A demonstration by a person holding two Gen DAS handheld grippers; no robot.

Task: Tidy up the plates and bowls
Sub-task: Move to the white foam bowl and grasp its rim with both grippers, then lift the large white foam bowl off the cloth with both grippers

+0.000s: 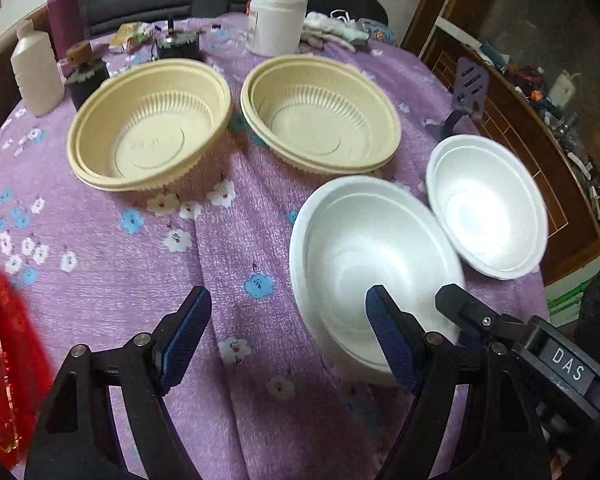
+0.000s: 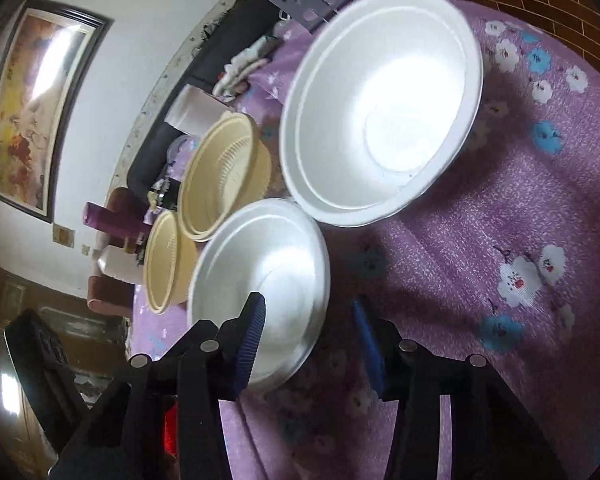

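Note:
Two beige ribbed bowls, one on the left [image 1: 148,128] and one on the right [image 1: 320,116], sit on the purple floral tablecloth [image 1: 140,264]. Two white foam bowls lie nearer: a near one [image 1: 372,256] and a far one [image 1: 488,208] at the right edge. My left gripper [image 1: 288,320] is open and empty, its right finger over the near white bowl's rim. In the right wrist view the near white bowl [image 2: 260,280] sits tilted between my right gripper's [image 2: 312,328] open fingers, with the other white bowl [image 2: 380,108] and the beige bowls [image 2: 220,176] behind it.
A white jar [image 1: 278,20], a white bottle [image 1: 36,68], a purple bottle [image 1: 64,12], small dark items and a purple stand [image 1: 470,88] line the table's far side. A red plate [image 1: 0,360] shows at the left edge. A wooden cabinet [image 1: 540,140] stands right of the table.

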